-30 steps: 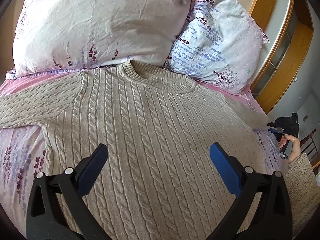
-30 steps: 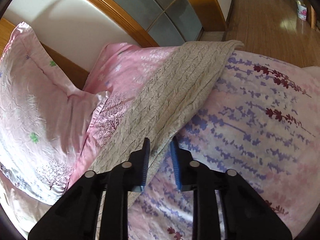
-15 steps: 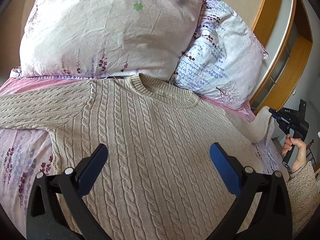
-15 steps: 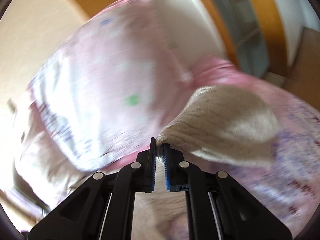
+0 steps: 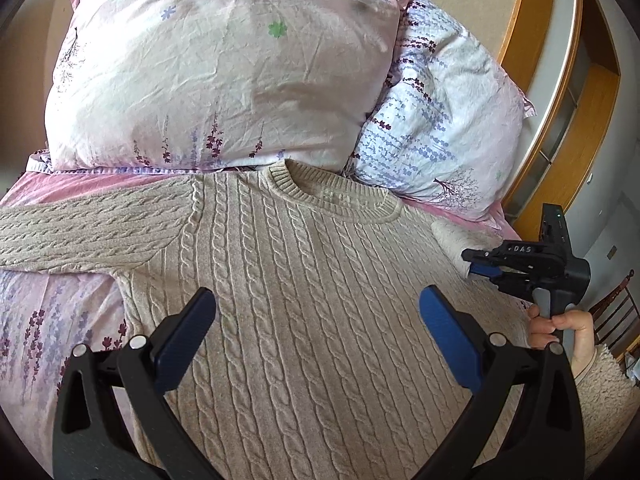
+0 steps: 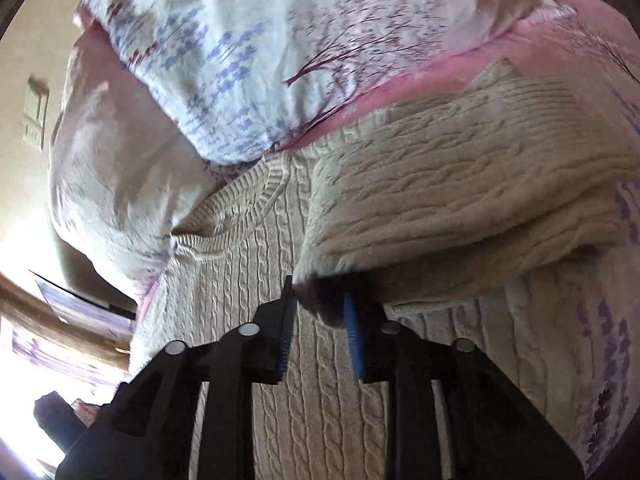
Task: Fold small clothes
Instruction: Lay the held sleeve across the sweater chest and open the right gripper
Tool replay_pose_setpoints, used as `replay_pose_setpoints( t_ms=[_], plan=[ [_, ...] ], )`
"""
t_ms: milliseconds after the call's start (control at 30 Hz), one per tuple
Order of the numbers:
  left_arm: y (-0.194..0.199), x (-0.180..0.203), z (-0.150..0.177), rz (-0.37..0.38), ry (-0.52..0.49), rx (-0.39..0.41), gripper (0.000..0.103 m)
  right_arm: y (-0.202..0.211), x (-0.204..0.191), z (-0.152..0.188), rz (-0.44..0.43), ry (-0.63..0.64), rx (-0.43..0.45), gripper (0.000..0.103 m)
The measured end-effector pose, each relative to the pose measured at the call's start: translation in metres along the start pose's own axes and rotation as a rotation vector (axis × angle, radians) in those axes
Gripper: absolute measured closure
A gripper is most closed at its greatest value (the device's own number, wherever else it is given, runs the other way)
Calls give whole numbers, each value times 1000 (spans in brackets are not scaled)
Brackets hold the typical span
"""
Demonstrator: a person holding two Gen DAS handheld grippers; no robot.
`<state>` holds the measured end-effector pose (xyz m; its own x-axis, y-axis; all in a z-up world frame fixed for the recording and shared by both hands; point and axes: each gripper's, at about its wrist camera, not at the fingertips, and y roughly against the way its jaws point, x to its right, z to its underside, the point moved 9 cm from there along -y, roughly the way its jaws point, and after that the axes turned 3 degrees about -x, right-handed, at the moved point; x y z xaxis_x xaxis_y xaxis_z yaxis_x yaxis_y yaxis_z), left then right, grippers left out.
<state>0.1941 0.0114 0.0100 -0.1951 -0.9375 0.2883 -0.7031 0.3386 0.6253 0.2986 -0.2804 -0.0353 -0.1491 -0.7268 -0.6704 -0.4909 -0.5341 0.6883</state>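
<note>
The beige cable-knit sweater (image 5: 312, 300) sleeve (image 6: 460, 208) is laid just ahead of the right gripper (image 6: 320, 320), whose jaws have just been parted; the left gripper (image 5: 316, 332) is held spread.

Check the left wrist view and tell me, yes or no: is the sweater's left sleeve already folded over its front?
No. That sleeve lies stretched straight out across the sheet, beside the sweater body, not on it.

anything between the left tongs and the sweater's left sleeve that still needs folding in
Nothing visible. The left tongs hang open above the sweater body, and the left sleeve lies flat on the pink sheet with only knit and bedding between. The pillows sit behind the collar, off that path.
</note>
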Motion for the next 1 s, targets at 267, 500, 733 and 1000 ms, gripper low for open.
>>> replay_pose_setpoints(
  t_ms=[267, 500, 733, 1000],
  plan=[
    [-9, -12, 1, 22, 51, -41, 2, 45, 61, -38, -43, -324, 144, 60],
    [-8, -27, 2, 44, 89, -55, 2, 67, 84, -56, 97, -359, 271, 84],
    [-12, -43, -9, 111, 175, -65, 2, 65, -5, -60, 74, -42, 306, 94],
    [-23, -56, -12, 229, 339, -93, 6, -44, -161, 14, -116, 279, 33, 94]
  ],
)
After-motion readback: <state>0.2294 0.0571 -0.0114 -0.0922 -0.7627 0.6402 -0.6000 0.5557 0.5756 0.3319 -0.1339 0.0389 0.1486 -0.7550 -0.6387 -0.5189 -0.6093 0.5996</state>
